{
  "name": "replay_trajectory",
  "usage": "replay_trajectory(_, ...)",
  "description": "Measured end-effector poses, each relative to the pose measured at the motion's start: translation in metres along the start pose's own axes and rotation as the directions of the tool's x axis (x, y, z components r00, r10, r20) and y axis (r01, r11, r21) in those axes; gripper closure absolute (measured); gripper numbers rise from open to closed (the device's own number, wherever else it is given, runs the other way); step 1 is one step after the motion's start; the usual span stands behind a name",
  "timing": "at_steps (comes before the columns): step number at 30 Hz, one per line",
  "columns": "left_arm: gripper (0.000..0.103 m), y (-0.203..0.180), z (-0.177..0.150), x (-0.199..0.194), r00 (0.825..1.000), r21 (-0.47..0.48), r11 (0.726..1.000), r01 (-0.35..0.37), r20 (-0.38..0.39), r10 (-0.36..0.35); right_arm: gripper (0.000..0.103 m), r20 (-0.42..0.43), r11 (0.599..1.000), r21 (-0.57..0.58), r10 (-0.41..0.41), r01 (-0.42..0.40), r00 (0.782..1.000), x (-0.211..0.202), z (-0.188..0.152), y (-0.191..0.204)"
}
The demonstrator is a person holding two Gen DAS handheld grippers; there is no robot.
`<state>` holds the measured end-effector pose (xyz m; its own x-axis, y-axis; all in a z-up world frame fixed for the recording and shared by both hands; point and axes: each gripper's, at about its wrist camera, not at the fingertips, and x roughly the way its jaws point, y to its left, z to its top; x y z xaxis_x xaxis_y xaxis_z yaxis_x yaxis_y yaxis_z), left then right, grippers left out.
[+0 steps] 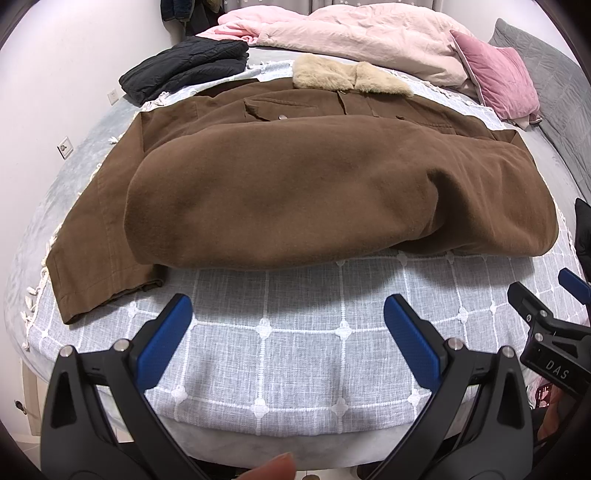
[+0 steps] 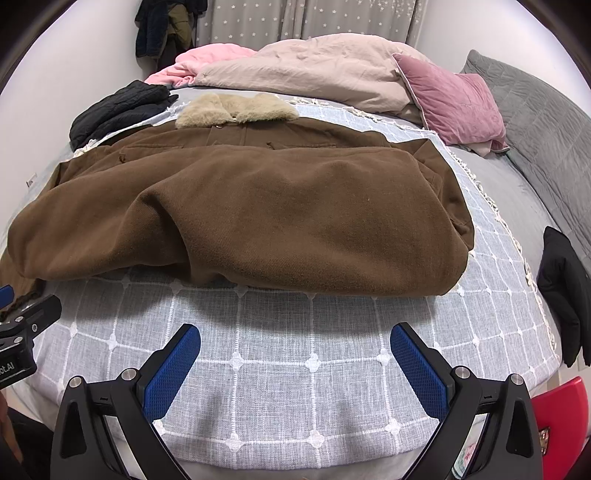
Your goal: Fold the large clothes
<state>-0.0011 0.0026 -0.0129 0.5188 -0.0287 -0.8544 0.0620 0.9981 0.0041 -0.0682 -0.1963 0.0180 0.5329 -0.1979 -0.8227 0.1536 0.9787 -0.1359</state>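
Both the left hand-held gripper and right hand-held gripper hover level, jaws spread wide and empty, above the white-gridded bedspread. Beyond them the woolly brown coat lies folded on it, fur collar farthest.

A bed fills the room, spread with a grey checked cover. Pink duvet and pillow lie at its far end. White walls flank it; starred grey curtains hang behind.
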Motion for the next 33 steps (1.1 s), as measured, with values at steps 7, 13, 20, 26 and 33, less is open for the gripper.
replay_trajectory(7,0.0,0.002,0.0,0.0,1.0,-0.011,1.0,0.011,-0.005,-0.011,0.0,-0.003,1.0,-0.004,-0.004,0.004,1.0,0.001,-0.002,0.0)
replay_trajectory(13,0.0,0.001,-0.001,0.0,1.0,-0.01,1.0,0.008,-0.003,-0.008,0.0,-0.005,1.0,-0.002,-0.01,0.009,1.0,0.001,-0.002,0.0)
replay_trajectory(20,0.0,0.003,0.001,0.001,1.0,-0.007,1.0,-0.018,-0.001,0.018,0.0,0.006,1.0,-0.007,-0.012,0.012,1.0,-0.002,-0.003,0.001)
replay_trajectory(26,0.0,0.008,0.003,-0.003,1.0,-0.014,1.0,-0.019,0.014,0.019,0.0,0.011,1.0,-0.002,-0.004,0.004,1.0,-0.007,-0.004,0.0)
replay_trajectory(33,0.0,0.019,0.004,-0.006,0.999,-0.021,0.999,-0.034,0.032,0.035,0.0,0.066,0.998,-0.036,-0.052,0.054,0.996,-0.019,0.002,0.001)
